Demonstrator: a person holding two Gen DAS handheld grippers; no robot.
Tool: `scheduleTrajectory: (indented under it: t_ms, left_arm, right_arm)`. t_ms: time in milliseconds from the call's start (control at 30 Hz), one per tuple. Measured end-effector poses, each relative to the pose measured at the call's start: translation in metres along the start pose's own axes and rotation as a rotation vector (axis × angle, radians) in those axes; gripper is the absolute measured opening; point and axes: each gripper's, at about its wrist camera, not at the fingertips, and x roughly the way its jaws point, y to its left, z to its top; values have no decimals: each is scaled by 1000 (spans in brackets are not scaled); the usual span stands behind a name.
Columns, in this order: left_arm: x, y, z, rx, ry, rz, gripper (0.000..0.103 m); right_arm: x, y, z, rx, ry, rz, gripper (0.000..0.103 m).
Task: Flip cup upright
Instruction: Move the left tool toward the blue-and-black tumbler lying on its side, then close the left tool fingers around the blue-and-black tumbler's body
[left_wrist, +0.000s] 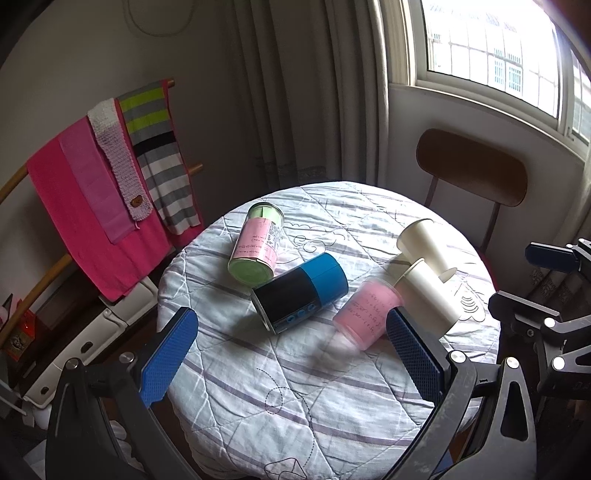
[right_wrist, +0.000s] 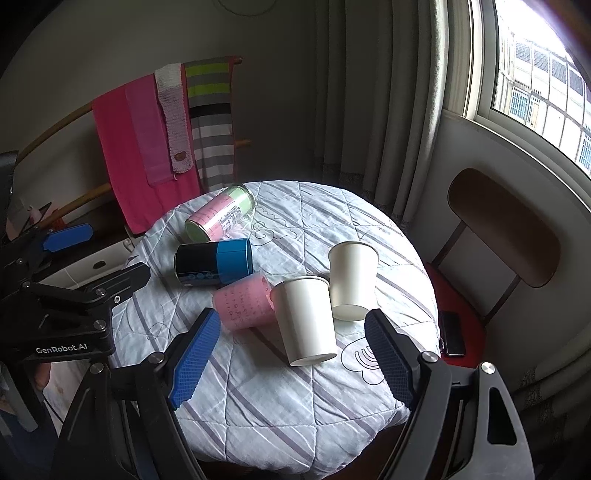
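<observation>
Five containers on the round table (right_wrist: 280, 417), two paper cups (right_wrist: 306, 319) touching at right, three canisters (right_wrist: 214, 266) lying left, nearest perhaps against a cup

This is a lived-in room of a home. A small round table under a white quilted cover with grey stripes (right_wrist: 295, 424) stands by floor-length grey curtains (right_wrist: 388, 110) and an arched, white-framed window (left_wrist: 491, 55) looking onto neighbouring buildings. A brown wooden-backed chair (left_wrist: 471, 166) is drawn up to the table, and pink, knitted and striped towels hang over a wooden rail (left_wrist: 96, 195) against the plain wall.
</observation>
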Motion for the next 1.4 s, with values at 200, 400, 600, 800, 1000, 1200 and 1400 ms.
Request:
scheduleTrajectory:
  t_ms: [200, 400, 600, 800, 1000, 1200, 1400]
  left_arm:
    - [9, 2, 2, 39, 13, -21, 103]
    - [17, 4, 3, 84, 21, -32, 103]
    - [31, 11, 0, 151, 60, -58, 103]
    - [49, 26, -6, 195, 111, -65, 103]
    - [74, 34, -7, 205, 157, -74, 103]
    - [103, 28, -4, 265, 198, -168, 103]
    - [146, 26, -2, 336, 276, -228, 103]
  right_arm:
    - [4, 5, 2, 2, 8, 0, 82]
    - [10, 2, 4, 28, 19, -6, 82]
    - [16, -3, 2, 43, 40, -28, 82]
    - [25, -12, -3, 67, 65, -40, 82]
    - [38, -15, -5, 76, 90, -34, 82]
    - [49, -18, -5, 83, 105, -28, 82]
    - [57, -16, -6, 77, 113, -16, 82]
